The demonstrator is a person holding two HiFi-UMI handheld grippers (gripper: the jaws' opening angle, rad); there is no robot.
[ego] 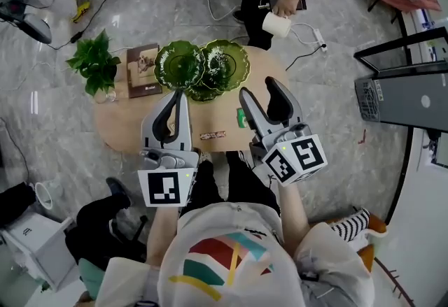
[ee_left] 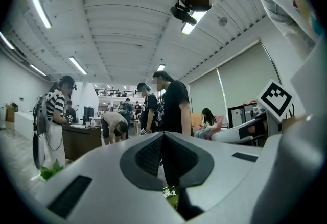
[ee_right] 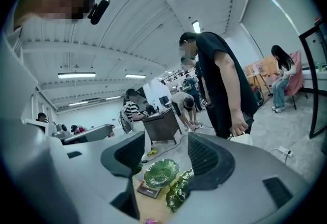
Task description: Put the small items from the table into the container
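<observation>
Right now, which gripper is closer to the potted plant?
Left. In the head view the left gripper is over the table, with the book between it and the plant; the right gripper is further right, beyond the left one.

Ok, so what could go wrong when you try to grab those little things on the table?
The shiny green dishes overlap right beyond the right gripper; a bump might chip them. The little patterned strip lies flat near the table's front edge, so the open fingers could push it off instead of gripping it. The left gripper is shut, so it can't grab yet.
</observation>
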